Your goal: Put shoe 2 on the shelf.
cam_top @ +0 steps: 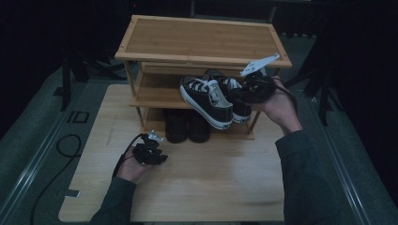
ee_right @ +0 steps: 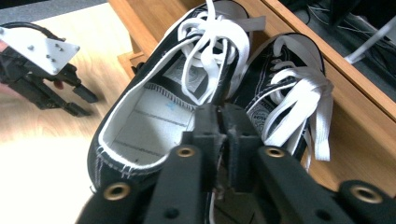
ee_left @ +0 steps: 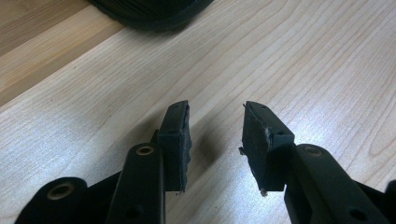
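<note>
Two black canvas sneakers with white laces sit on the middle shelf of a bamboo shoe rack (cam_top: 202,40). The nearer sneaker (cam_top: 206,99) (ee_right: 140,126) sticks out over the shelf's front edge. My right gripper (cam_top: 245,91) (ee_right: 223,114) is at its open collar, and its jaws are pressed together on the collar's side wall, next to the second sneaker (cam_top: 240,111) (ee_right: 292,88). My left gripper (cam_top: 162,157) (ee_left: 217,116) rests low over the table (cam_top: 211,187) in front of the rack. Its jaws stand apart with nothing between them.
A pair of dark shoes (cam_top: 187,126) stands on the rack's bottom shelf, and one toe (ee_left: 149,11) shows just ahead of the left gripper. The rack's top shelf is bare. Cables (cam_top: 65,145) trail off the table's left side onto the floor.
</note>
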A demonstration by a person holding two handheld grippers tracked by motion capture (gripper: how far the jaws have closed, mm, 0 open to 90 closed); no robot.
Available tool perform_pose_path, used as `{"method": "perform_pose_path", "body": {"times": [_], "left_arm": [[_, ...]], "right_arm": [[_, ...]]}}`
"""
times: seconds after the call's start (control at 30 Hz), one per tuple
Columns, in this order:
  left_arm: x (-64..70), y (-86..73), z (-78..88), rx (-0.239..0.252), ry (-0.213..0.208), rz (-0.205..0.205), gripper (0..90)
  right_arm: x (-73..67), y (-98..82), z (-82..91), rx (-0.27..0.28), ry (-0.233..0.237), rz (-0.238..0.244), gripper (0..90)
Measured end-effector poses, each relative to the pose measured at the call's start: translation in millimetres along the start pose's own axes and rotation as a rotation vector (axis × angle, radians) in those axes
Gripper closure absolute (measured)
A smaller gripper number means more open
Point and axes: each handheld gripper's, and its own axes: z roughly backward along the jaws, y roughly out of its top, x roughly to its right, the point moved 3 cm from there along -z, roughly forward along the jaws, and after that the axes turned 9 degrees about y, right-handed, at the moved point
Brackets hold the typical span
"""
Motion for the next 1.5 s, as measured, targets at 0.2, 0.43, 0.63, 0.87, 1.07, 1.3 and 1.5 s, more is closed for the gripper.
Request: {"method": "perform_pose_path", "body": {"times": [0.2,0.43,0.63,0.87,1.07,1.3,1.5], "left_arm": [[3.1,4.1,6.0,0.018,-0.023,-0.004,61.9],[2.1,6.8,16.5,0.041,-0.026,-0.005,61.9],[-1.9,11.9,24.9,0.050,-0.033,0.019,61.9],[-0.6,22.5,33.6,0.067,-0.017,0.001,63.1],[2.2,34.2,40.0,0.076,-0.005,-0.015,64.0],[-0.1,48.5,49.4,0.084,0.006,0.008,64.6],[-1.6,62.6,58.6,0.107,0.001,0.018,66.3]], "right_arm": [[-5.3,-2.0,3.2,-0.003,0.030,0.024,89.9],[-6.8,-5.4,9.0,0.013,0.044,0.016,89.9],[-12.1,-8.1,16.1,0.013,0.048,0.030,89.9],[-14.8,-15.8,25.0,0.019,0.054,0.027,89.8],[-19.5,-23.9,29.0,0.017,0.059,0.032,89.6],[-26.0,-34.9,27.5,0.015,0.067,0.033,88.7],[-31.7,-42.3,22.3,0.012,0.082,0.036,87.8]]}}
